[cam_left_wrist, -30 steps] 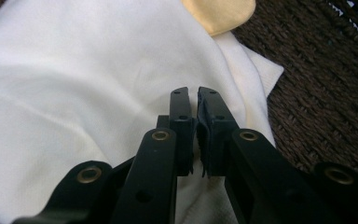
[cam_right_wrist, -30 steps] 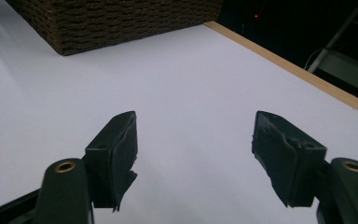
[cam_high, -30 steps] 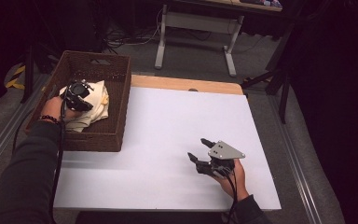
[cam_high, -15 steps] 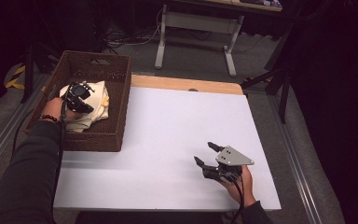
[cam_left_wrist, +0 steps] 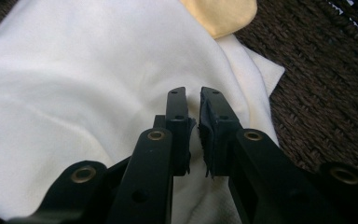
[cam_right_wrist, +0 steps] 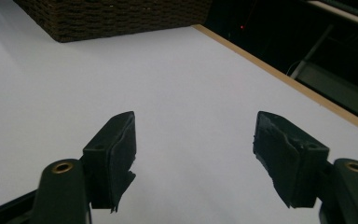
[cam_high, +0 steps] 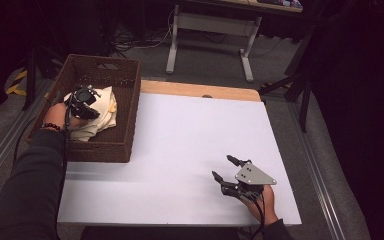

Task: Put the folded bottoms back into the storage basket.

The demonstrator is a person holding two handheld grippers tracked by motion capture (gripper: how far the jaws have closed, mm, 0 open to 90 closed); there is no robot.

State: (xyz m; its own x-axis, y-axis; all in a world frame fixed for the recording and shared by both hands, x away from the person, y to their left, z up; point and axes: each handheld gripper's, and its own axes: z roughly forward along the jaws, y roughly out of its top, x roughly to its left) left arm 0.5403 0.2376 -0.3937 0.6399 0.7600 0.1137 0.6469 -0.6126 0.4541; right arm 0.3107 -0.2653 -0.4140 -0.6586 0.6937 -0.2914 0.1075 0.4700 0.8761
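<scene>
A dark wicker basket (cam_high: pixel 105 150) stands at the table's left, holding a white cloth (cam_high: pixel 102 117) and a pale yellow cloth (cam_left_wrist: pixel 223 14) farther in. My left gripper (cam_high: pixel 90 110) reaches down into the basket over the white cloth (cam_left_wrist: pixel 74 93). Its jaws (cam_left_wrist: pixel 193 91) stand almost together with a thin slit between them, and I see no fold pinched. My right gripper (cam_high: pixel 224 168) hovers low over the white table top near the front right. It is open with nothing between its fingers (cam_right_wrist: pixel 194 119).
The basket wall (cam_right_wrist: pixel 121 18) lies far ahead of the right gripper. The white table top (cam_high: pixel 190 135) has a wooden strip (cam_high: pixel 200 90) along its far edge. Beyond it stand a desk's metal legs (cam_high: pixel 247 60) and cables on the floor.
The right gripper has drifted to the right and toward the table's near edge, still open. The left gripper has stayed in the basket over the cloth.
</scene>
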